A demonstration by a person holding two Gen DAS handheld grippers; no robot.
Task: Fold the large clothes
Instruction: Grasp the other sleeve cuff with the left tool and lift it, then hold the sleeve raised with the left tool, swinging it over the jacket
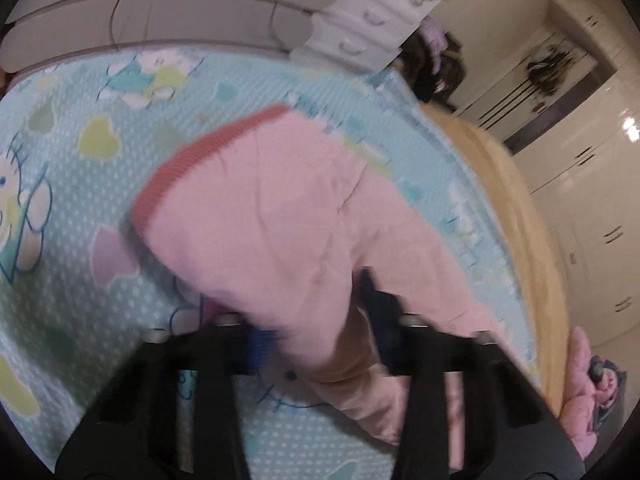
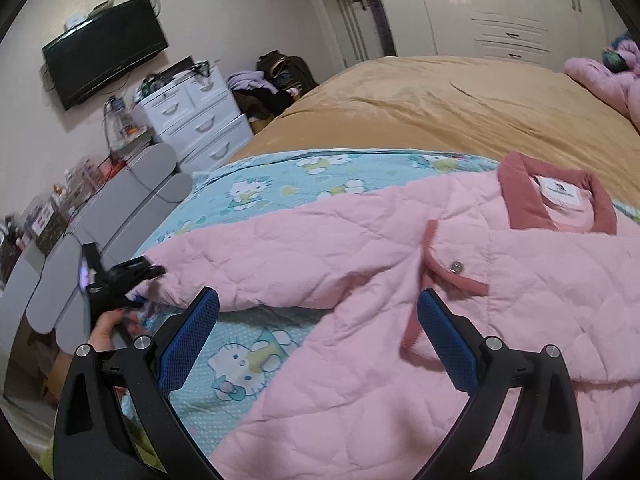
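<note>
Listing what lies before me on the bed:

1. Pink quilted jacket [image 2: 360,248], the garment to be folded. It lies spread on the blue cartoon-cat sheet [image 2: 248,196], collar [image 2: 520,196] toward 1 o'clock in the right wrist view, a white label inside it. A snap button [image 2: 456,267] sits on the darker pink trim near the front opening. One sleeve runs out toward 9 o'clock.

2. My left tool [image 1: 316,320]. In its own view (blurred) pink fabric passes between the two fingers, the sleeve with its dark red cuff [image 1: 192,160] stretching away toward 11 o'clock. Seen from the right wrist view, this tool [image 2: 136,280] sits at the sleeve's end, at 9 o'clock, pinching the fabric, my hand [image 2: 106,330] just below it.

3. My right tool [image 2: 318,320]. Fingers spread wide, blue pads [image 2: 192,336] showing, hovering over the jacket's front with nothing between them.

4. Tan blanket [image 2: 440,96], covering the far part of the bed beyond the sheet, toward 12 o'clock.

5. Second pink garment [image 2: 600,76], bunched at 2 o'clock on the tan blanket.

6. White drawer unit [image 2: 200,120], at 10 o'clock beside the bed, a pile of dark clothes [image 2: 276,84] just to its right.

7. Wall-mounted television [image 2: 104,52], above the drawers.

8. White wardrobe doors [image 2: 500,4], at 12 to 1 o'clock behind the bed.
</note>
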